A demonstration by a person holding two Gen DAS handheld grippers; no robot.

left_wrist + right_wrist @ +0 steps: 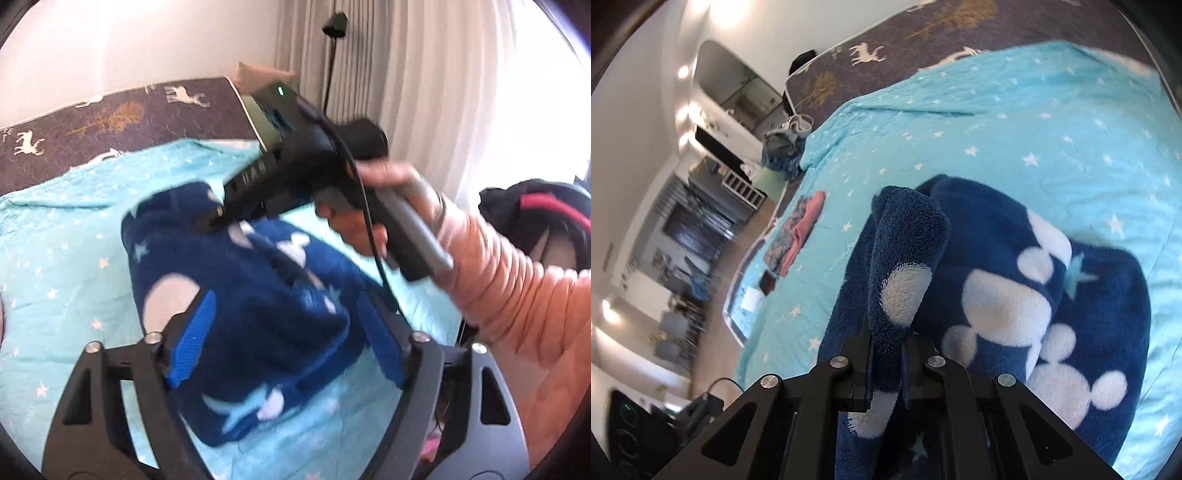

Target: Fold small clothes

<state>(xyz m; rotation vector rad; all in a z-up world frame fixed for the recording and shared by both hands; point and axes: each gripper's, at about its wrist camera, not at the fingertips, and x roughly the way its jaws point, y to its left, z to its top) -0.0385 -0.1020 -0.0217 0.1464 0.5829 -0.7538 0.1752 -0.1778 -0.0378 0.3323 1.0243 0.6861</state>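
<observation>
Turquoise star-printed bedding covers the bed under both my hands, with a dark blanket printed with pale deer and trees along its far edge and pale curtains behind.

My right hand, in a peach quilted sleeve, wraps the grey handle of its tool and tilts it down toward the bed. My right gripper has its jaws nearly together, pinching a raised fold of the navy fleece garment; the pinched part stands up from between the jaws as a narrow ridge running away from the camera.

My left gripper also angles downward, its jaws standing wide, with the blue pads apart on either side of the garment's near portion; I can't tell whether either pad touches the fleece.

That garment, dark blue with white mouse-head shapes and small stars, lies bunched on the turquoise cover, its long axis running from near my left gripper away toward the right one. A small pile of pink and patterned clothes sits well apart near the bed's edge.
</observation>
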